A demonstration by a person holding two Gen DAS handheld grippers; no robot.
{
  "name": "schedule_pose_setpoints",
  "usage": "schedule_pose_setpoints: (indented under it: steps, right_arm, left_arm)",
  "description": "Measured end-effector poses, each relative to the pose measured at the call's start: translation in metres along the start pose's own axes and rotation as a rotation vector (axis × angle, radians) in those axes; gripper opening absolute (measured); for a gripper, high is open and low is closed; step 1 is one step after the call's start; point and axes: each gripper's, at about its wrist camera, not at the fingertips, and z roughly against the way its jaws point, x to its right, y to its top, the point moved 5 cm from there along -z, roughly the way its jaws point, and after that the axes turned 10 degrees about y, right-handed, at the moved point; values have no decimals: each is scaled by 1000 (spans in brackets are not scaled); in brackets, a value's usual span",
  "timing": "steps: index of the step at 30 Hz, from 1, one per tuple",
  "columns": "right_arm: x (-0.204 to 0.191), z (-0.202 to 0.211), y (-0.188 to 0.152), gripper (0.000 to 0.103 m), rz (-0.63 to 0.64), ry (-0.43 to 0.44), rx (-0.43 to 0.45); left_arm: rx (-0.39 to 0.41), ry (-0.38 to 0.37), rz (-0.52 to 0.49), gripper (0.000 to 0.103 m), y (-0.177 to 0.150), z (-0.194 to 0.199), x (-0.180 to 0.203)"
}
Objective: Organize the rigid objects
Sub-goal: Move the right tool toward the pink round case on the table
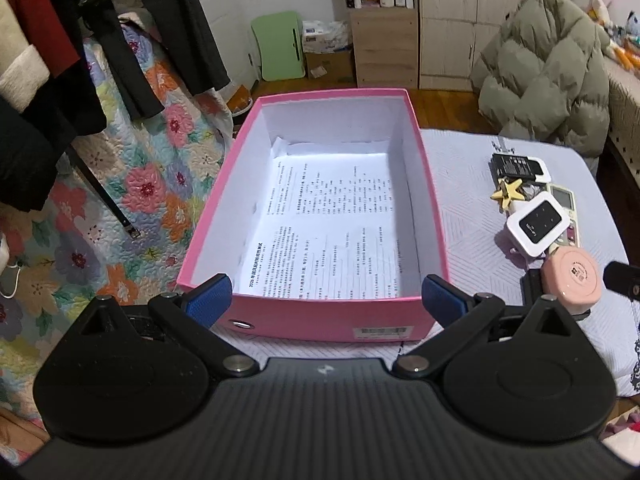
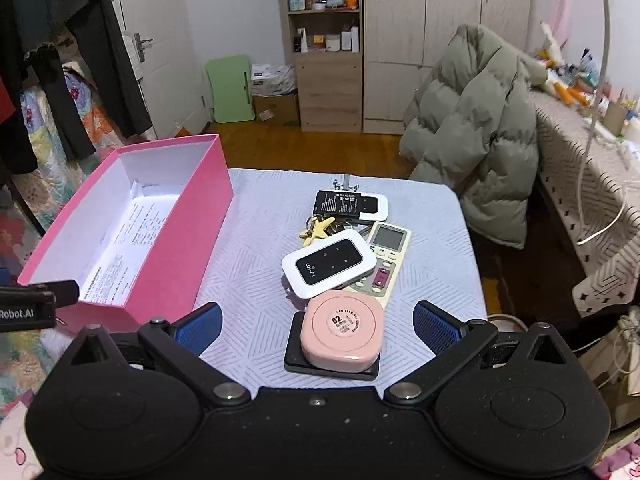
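Note:
An open pink box (image 1: 280, 316) (image 2: 168, 264) lined with a printed sheet stands on the left of the small table. My left gripper (image 1: 327, 300) is open, its blue pads level with the box's near wall. Right of the box lies a pile: a pink round case (image 2: 340, 332) on a black flat slab (image 2: 294, 354), a white Wi-Fi router (image 2: 328, 266), a beige remote (image 2: 390, 258), a star keychain (image 2: 318, 230) and a black-and-white device (image 2: 350, 204). My right gripper (image 2: 317, 324) is open, with the pink case between its pads and not touching them.
The table (image 2: 256, 232) wears a pale blue patterned cloth. A green puffer jacket (image 2: 476, 132) hangs on a chair at the back right. A floral quilt (image 1: 132, 184) and hanging dark clothes are on the left. The left gripper's edge (image 2: 36, 300) shows beside the box.

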Motion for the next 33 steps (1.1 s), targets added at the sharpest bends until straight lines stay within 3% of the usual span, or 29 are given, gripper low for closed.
schedule_pose_setpoints:
  steps: [5,21,33]
  right_arm:
    - [3,-4,3,103,40,27,-7]
    - [0,19,-11,103,50,-44,72]
    - [-3,18,-10,103,59,-52,65]
  left_arm:
    - [-24,-33,2,103,-3,7,8]
    - [19,-99,-2,103,-19,25,29]
    - [2,-113,46,102,-20,20,13]
